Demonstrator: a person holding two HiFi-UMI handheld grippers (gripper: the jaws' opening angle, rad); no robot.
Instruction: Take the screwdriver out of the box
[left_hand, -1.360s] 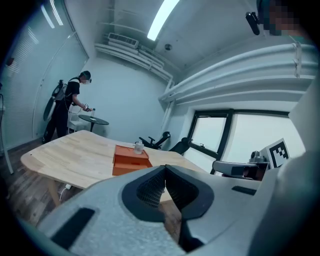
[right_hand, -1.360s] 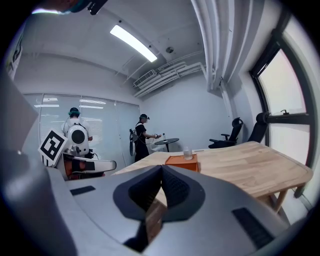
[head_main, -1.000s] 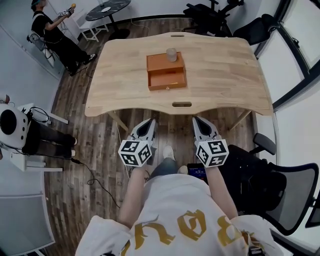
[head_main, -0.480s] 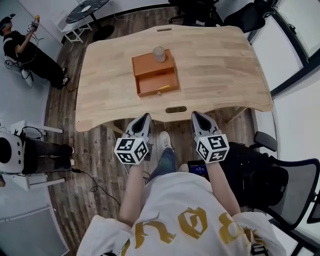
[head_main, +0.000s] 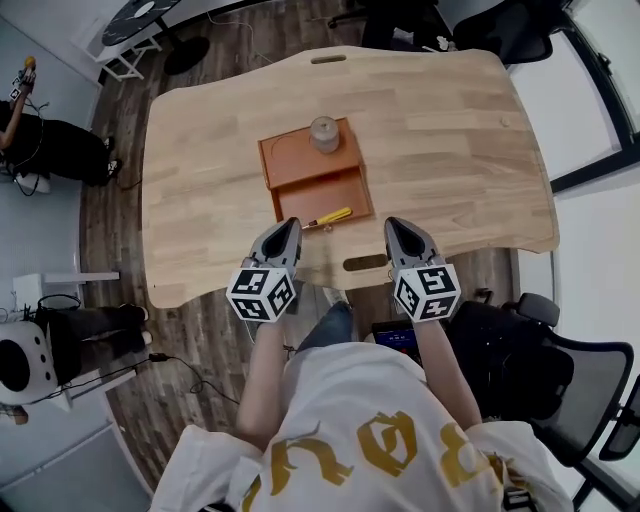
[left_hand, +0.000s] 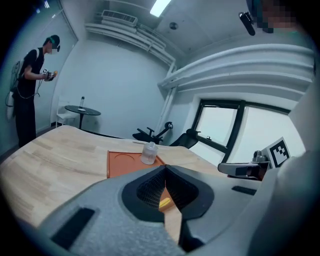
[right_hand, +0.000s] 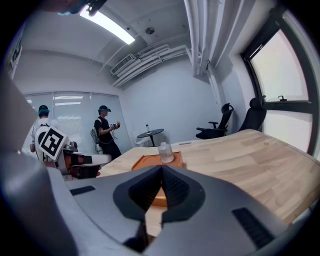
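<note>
so far, none of the task looks done. an orange box sits on a pale wooden tabletop. the screwdriver, which has a yellow handle, lies inside the box's open tray, along the wall nearest the person. a small clear bottle stands on the far part of the box.

the left tongs hover just off the box's near left corner. their tips are pressed together with nothing between them. the right tongs hover off the box's near right corner, a little apart from it. they too are closed and empty. neither pair touches the box or the screwdriver.

in the left gripper view, the closed left tongs point at the box, and a sliver of the yellow screwdriver shows just beyond their tips. in the right gripper view, the closed right tongs face the box and the bottle from the other side.

judging by this, everything is left to do: one pair must open, reach into the tray, close on the screwdriver and lift it clear of the box.
</note>
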